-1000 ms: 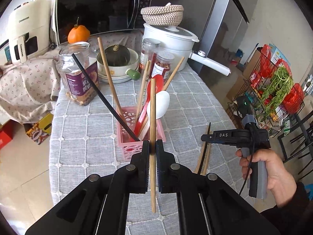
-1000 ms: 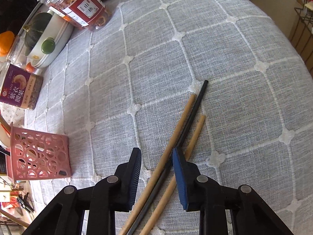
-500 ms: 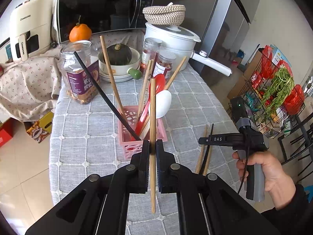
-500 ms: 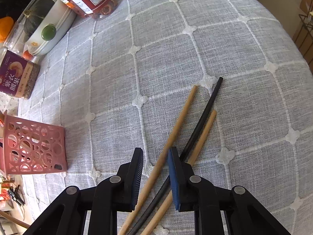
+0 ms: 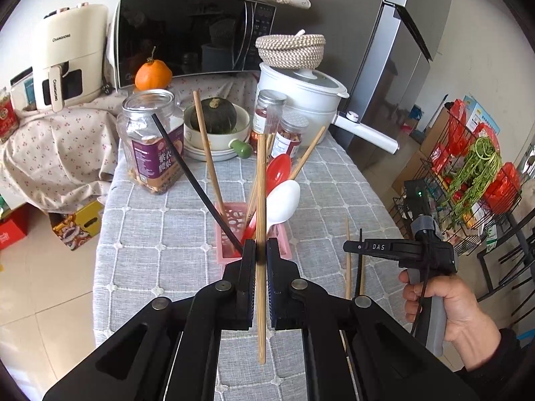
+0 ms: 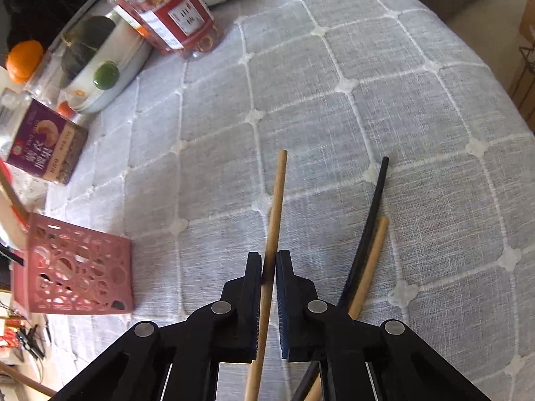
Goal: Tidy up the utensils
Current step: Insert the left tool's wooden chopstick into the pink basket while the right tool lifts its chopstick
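Chopsticks | left tool point(image 5: 261, 250) clamps one point(image 5: 260, 220) | right tool point(image 6: 268, 264) clamps another point(image 6: 273, 220)

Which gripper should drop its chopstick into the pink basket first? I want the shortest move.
Left. The left gripper holds its wooden chopstick upright right at the pink basket; the right gripper grips its own chopstick low over the tablecloth, farther away.
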{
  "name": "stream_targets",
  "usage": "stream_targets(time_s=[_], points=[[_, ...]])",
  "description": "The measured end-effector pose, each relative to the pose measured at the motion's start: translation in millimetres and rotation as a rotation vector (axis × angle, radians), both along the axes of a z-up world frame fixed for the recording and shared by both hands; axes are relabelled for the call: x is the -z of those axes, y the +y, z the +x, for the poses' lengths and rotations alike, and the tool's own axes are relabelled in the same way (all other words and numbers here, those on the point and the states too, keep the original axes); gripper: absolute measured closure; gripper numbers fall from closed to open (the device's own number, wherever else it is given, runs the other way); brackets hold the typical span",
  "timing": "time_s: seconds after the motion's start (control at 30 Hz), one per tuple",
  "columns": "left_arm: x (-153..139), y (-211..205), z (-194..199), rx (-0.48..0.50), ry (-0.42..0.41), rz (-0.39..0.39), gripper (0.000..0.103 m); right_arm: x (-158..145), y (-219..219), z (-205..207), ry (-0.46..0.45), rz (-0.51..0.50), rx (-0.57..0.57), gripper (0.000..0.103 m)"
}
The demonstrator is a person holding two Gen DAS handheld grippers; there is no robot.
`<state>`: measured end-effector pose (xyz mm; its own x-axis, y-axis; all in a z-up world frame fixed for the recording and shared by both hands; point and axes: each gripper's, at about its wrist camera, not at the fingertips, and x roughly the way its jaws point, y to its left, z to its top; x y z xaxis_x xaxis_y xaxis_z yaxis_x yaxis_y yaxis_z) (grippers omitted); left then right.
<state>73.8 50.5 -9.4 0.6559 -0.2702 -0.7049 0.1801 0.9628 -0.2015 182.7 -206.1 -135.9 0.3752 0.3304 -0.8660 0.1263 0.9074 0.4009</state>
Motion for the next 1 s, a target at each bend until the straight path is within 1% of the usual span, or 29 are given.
stream_targets(time_s=[0.13,0.3,0.5,0.63,0.73,0.93,1.0], points=[[-20,7,-10,-0.008,-0.062,-0.035,0.097,-41,6,-15,-0.142,0.051,-0.027,0.097],[-44,18,-22,-0.044,-0.181,-0.1,0.097,-87,7,-41,-0.309,0.074,-0.059,0.097],[-59,32,-26,-0.111,-0.336,-0.18,0.097,-128,-1,-68,-0.449,0.084,-0.055,0.097],[-60,38,-24,-0.167,-0.425,-0.203,0.097,-144,3,-77,-0.513,0.079,-0.058,0.097],[-54,38,-14,-0.196,-0.43,-0.203,0.097,-150,5,-79,-0.536,0.076,-0.061,0.097],[-31,34,11,-0.227,-0.385,-0.227,0.097,-151,11,-78,-0.553,0.072,-0.069,0.097],[-24,30,19,-0.236,-0.372,-0.224,0.097,-151,12,-78,-0.557,0.07,-0.07,0.097]])
